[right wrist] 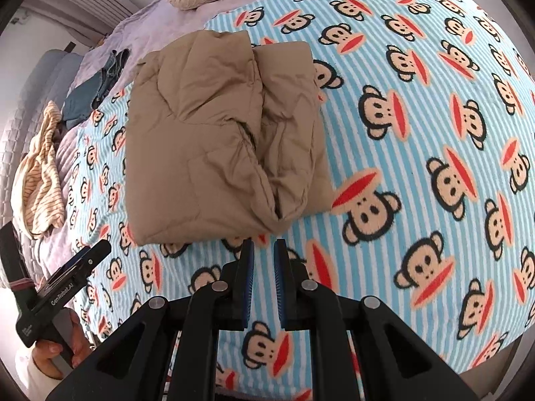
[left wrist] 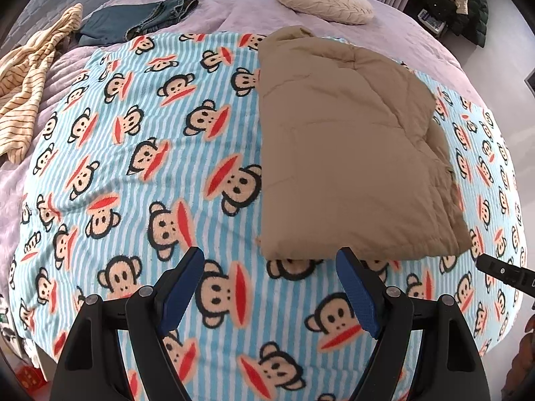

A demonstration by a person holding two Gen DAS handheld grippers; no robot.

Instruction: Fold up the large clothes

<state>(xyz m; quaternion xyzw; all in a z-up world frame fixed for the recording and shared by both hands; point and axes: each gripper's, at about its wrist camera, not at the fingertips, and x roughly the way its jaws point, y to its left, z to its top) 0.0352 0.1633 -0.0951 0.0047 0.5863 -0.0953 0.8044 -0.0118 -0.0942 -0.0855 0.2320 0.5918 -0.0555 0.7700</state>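
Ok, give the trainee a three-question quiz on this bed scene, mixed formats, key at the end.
1. True or false: the left gripper holds the tan padded garment.
2. Multiple choice: the tan padded garment lies on A) bare floor, B) the monkey-print blanket, C) the cream pillow.
3. Fill in: the right gripper has its jaws ____.

Key
1. False: its jaws are open and nothing is between them; it is short of the garment's near edge.
2. B.
3. Nearly shut, with nothing between them.
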